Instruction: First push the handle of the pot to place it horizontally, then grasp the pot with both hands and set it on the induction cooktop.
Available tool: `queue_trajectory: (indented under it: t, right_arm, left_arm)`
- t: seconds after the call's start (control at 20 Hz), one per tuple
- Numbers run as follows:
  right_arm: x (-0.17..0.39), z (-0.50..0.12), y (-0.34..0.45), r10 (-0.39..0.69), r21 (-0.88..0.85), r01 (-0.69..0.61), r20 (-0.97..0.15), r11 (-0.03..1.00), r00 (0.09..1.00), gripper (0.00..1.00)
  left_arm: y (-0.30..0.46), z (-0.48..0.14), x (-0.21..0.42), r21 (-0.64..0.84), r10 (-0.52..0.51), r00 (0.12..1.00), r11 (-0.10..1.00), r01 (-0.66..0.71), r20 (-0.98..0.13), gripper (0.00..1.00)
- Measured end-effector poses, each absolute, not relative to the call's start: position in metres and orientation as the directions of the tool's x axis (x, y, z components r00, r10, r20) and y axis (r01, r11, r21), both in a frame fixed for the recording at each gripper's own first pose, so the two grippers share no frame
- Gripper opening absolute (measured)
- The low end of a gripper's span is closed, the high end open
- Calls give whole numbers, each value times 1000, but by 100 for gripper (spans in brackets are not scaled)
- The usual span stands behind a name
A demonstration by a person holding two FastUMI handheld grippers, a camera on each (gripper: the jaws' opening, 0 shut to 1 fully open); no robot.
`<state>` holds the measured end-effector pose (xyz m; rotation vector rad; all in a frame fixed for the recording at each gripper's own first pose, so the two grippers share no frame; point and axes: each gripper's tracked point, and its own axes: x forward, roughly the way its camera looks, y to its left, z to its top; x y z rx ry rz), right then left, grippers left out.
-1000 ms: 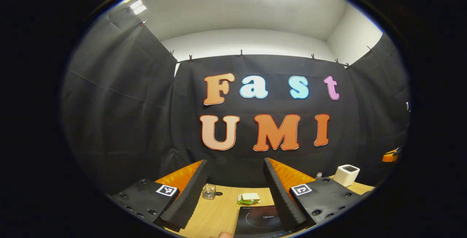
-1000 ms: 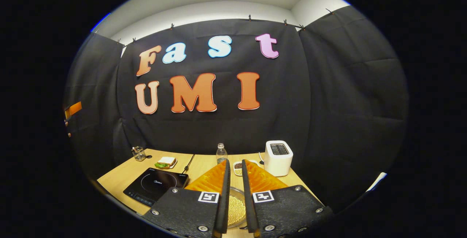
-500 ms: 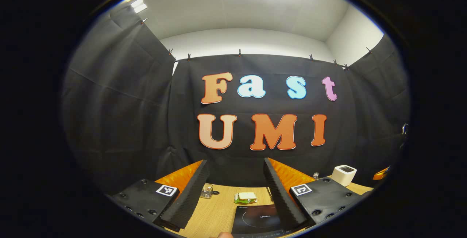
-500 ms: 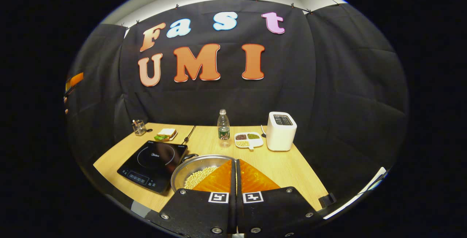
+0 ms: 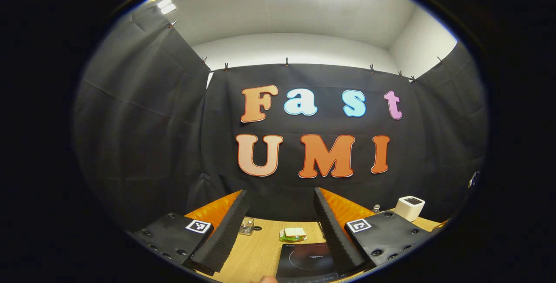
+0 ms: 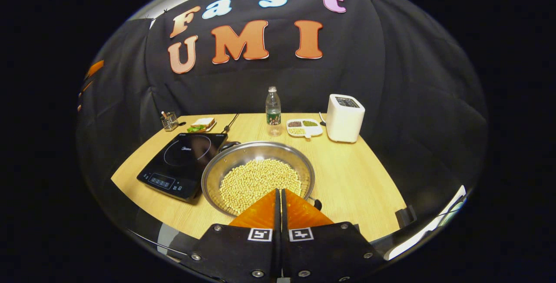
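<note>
In the left gripper view, the left tongs (image 5: 280, 226) gape wide at the bottom of the frame, the flat black induction cooktop (image 5: 307, 263) low between them on the pale wooden surface (image 5: 260, 248).

In the right gripper view, the right tongs (image 6: 279, 207) sit pressed together, empty, at bottom centre. The round steel pot of beans (image 6: 258, 176) rests mid-frame, just right of the cooktop (image 6: 182, 163).

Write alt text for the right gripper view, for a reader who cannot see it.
A steel pot of pale beans sits on a wooden table beside a black cooktop, with the right gripper, jaws shut, at its near rim. Behind stand a bottle, a toaster, a divided dish and a sandwich.
</note>
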<state>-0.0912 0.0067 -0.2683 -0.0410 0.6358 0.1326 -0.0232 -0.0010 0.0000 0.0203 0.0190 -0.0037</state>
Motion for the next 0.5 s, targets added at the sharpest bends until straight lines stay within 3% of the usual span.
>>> queue_trajectory:
  t: [0.5]
  right_arm:
    - [-109, -351, 5, 109, 43, -113, -726, 993, 679, 0]
  left_arm:
    - [1, 1, -26, 29, 8, 1000, 1000, -7, -25, 99]
